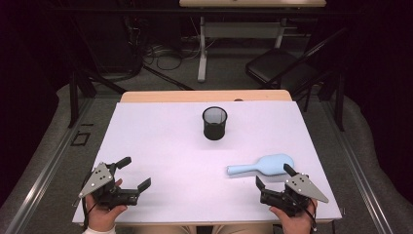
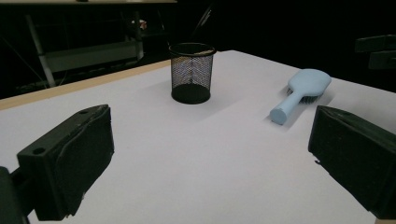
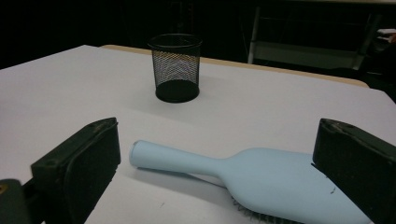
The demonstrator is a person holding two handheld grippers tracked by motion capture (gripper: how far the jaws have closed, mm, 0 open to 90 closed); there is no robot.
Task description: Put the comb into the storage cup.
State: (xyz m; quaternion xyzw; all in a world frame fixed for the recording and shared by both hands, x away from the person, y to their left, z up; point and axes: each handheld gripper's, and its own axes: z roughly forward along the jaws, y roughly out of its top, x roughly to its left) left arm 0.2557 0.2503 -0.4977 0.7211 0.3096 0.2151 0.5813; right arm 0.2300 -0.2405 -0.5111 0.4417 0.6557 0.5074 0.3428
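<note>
A light blue hairbrush (image 1: 263, 165) lies bristles down on the white table (image 1: 165, 146), handle pointing left. It also lies in the left gripper view (image 2: 301, 93) and in the right gripper view (image 3: 252, 179). A black mesh cup (image 1: 215, 123) stands upright behind it, toward the table's far middle (image 2: 192, 73) (image 3: 176, 73). My right gripper (image 1: 275, 176) rests open just in front of the brush, nothing between its jaws. My left gripper (image 1: 135, 172) sits open at the near left corner, well away from both objects.
Beyond the table's far wooden edge (image 1: 204, 95) stand a black chair (image 1: 282, 68) and a white desk leg (image 1: 201, 48) on the grey floor, with cables around them. Black frame posts (image 1: 73, 92) flank the table.
</note>
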